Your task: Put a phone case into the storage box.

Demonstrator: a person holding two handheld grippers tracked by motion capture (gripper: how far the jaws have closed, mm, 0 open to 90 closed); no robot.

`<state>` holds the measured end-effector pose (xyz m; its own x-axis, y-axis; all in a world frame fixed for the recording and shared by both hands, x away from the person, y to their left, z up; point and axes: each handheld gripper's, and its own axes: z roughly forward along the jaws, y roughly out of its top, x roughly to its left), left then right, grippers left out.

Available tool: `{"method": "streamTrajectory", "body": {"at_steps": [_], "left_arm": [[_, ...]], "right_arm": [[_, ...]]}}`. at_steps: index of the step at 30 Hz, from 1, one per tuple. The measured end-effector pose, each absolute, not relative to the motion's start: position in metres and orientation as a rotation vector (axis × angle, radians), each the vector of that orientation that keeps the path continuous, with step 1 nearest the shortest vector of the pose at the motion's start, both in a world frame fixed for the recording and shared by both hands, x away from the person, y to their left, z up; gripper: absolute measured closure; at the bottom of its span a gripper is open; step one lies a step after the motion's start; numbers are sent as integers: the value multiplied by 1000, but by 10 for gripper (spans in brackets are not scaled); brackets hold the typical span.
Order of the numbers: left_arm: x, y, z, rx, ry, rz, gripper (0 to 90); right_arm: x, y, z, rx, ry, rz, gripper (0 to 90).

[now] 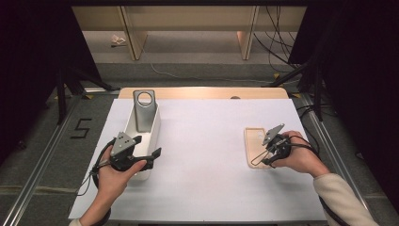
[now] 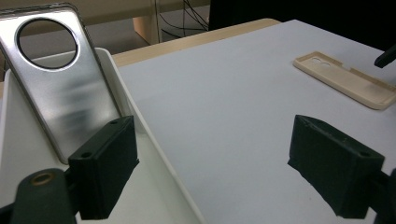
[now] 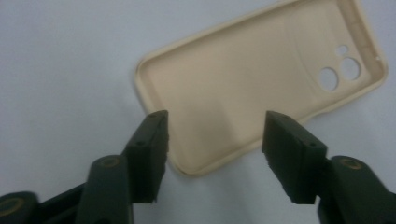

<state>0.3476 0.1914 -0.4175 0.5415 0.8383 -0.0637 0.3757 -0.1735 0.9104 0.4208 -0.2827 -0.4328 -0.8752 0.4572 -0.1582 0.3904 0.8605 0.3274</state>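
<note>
Right gripper: held over the near end of the phone case, jaws spread with nothing pinched; the case shows in the gap between them, and neither pad presses on it.
Phone case: beige, lying flat on the tabletop with its hollow side up (two round camera holes and a smaller one at its far end); in the high view it sits at the right side of the tabletop, partly under the right gripper.
Left gripper: held at the near end of the white tray, jaws spread wide and empty; in the left gripper view one jaw stands inside the tray and the other over the bare tabletop, so they straddle the tray's right wall without touching it.
White tray: long and narrow, at the left side of the tabletop.
Silver phone cover: leaning tilted against the tray's far end, large round hole at its top.
Tabletop: covered with a white sheet; case and tray lie well apart.
</note>
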Motion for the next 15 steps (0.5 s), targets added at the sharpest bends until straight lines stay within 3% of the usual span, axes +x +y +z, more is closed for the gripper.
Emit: {"method": "streamTrajectory", "body": {"at_steps": [5, 15], "left_arm": [[348, 191, -417, 1770, 1011, 573, 150], [348, 190, -418, 1771, 1009, 572, 150]], "right_arm": [[416, -276, -438, 517, 2881, 338, 341], [415, -259, -444, 370, 2915, 165, 334]]}}
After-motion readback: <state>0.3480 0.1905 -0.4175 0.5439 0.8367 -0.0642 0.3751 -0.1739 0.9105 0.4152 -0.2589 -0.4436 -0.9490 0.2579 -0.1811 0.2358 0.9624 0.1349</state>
